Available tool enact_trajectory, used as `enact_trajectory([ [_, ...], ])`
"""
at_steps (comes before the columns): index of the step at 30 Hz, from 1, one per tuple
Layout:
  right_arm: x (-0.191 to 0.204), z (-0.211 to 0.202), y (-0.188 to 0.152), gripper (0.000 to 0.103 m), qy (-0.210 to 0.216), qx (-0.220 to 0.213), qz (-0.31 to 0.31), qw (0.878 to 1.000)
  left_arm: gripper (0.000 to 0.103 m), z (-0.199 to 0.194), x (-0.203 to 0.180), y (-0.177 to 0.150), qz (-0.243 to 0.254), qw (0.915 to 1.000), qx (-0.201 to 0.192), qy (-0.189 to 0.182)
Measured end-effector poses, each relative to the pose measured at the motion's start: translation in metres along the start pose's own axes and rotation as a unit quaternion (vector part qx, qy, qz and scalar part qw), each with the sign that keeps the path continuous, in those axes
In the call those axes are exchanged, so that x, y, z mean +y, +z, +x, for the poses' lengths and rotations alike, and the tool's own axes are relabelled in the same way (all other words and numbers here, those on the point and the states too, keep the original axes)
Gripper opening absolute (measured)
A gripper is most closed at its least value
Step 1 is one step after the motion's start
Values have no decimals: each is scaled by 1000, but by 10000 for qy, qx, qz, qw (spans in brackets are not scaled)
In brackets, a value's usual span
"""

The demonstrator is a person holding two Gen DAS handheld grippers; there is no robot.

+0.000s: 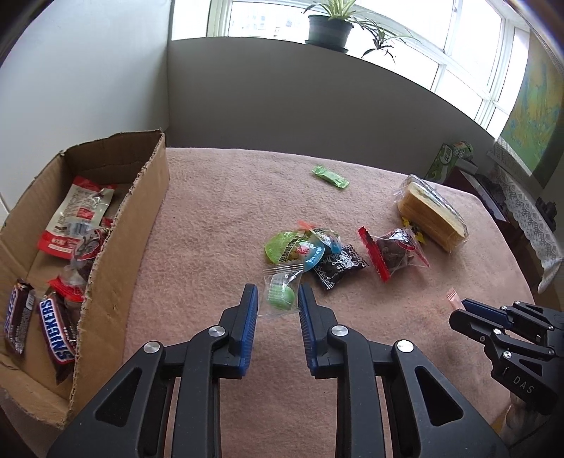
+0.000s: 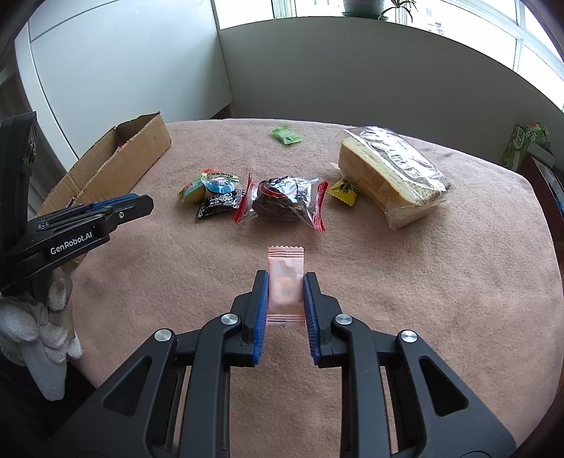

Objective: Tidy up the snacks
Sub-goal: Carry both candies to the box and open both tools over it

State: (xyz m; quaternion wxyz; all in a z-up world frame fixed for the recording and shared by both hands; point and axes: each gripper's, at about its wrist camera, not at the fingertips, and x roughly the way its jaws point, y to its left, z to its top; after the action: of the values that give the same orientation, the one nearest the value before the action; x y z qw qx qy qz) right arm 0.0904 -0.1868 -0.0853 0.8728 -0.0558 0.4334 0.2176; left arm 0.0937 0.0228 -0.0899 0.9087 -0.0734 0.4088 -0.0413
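My left gripper (image 1: pixel 277 299) is shut on a clear packet holding a green candy (image 1: pixel 280 295), lifted just above the pink cloth. My right gripper (image 2: pixel 285 287) is shut on a pink sachet (image 2: pixel 285 282), also seen at the right of the left wrist view. A cardboard box (image 1: pixel 116 246) at the left holds Snickers bars (image 1: pixel 56 329) and red-and-white packets (image 1: pixel 79 215). Loose on the cloth lie a small pile of jelly cups and a black packet (image 2: pixel 215 193), a red-edged dark snack bag (image 2: pixel 282 200), a yellow candy (image 2: pixel 342 190), a green sachet (image 2: pixel 285 135) and a wrapped sliced loaf (image 2: pixel 391 172).
The table is covered with a pink towel-like cloth (image 2: pixel 423 299). A grey wall and windows with potted plants (image 1: pixel 329 24) stand behind it. A green carton (image 2: pixel 521 148) and dark furniture sit off the right edge. A white-gloved hand (image 2: pixel 42 338) holds the left gripper.
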Motion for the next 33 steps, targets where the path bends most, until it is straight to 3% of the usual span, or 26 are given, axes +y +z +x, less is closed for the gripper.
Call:
enact_trajectory([
  [8,25,-27,25,20,107,-391,-183,9990,22,-34,16,8,-242,9986,-462,-104],
  [16,72,-34,65,20,350,-725,-412,9959,22,-64,52,10,-569,9939,-942,97],
  [33,189,24,125,20,770,-501,-987,9909,22,-84,169,-12,-1473,9800,-1112,739],
])
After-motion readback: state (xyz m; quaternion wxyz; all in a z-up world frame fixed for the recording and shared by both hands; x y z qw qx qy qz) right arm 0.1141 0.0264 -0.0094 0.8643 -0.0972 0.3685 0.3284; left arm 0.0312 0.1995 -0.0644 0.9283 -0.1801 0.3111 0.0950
